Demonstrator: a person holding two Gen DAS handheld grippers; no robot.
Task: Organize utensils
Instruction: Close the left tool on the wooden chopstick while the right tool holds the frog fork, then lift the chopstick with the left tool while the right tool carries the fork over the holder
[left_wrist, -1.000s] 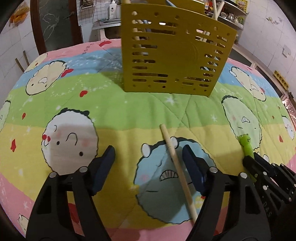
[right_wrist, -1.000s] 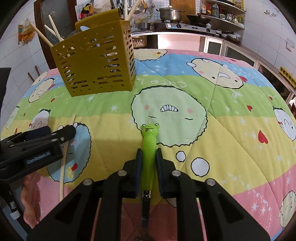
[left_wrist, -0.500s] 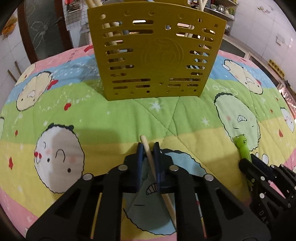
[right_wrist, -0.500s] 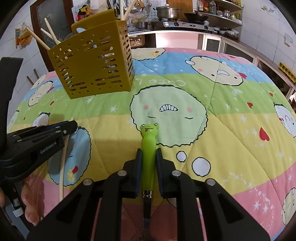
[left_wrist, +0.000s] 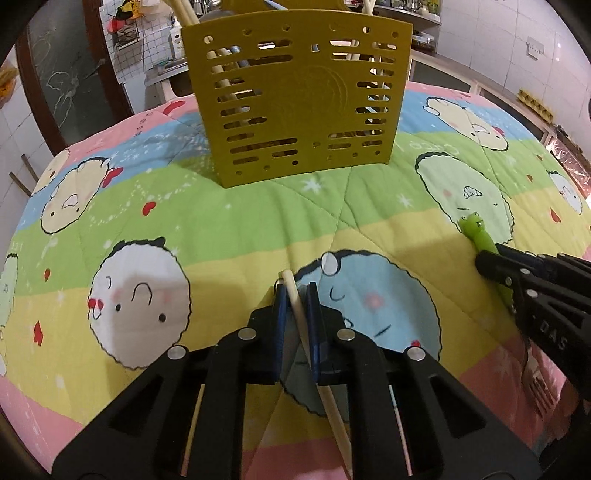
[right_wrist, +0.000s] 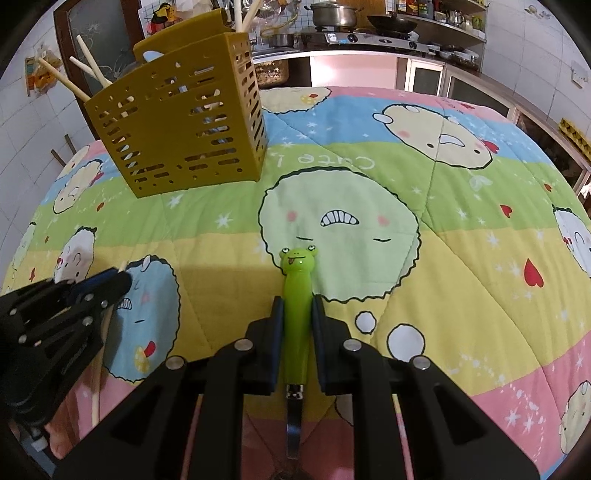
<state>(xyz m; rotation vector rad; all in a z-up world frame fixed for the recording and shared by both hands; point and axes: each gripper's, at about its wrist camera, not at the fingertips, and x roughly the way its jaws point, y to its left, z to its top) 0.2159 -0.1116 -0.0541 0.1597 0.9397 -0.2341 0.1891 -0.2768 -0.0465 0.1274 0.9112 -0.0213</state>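
Left tool (left_wrist: 295, 295): clamped on a pale wooden chopstick (left_wrist: 301, 317) near its top end, the stick running back under the tool. The jaws have just been closing and the stick now sits pinched between the blue pads; gripping close to the end probably leaves length free to drop into the basket.
Right tool (right_wrist: 297, 314): narrow, holding the green frog handle (right_wrist: 296, 306) by its middle, so the frog head pokes out in front and the metal stem trails behind.
Basket (left_wrist: 299, 99): yellow, slotted, upright on the quilt-covered desk (left_wrist: 221, 229), well beyond both tools; it already holds chopsticks, so it looks like the place both items are meant for.
Position: both utensils are low, near the quilt; whether either is lifted clear I cannot tell.
Hidden: the working end of the frog utensil is cut off behind the right tool, so spoon or fork is unclear. The chopstick's far end is covered by the left tool's body. The basket's inner compartments cannot be made out.
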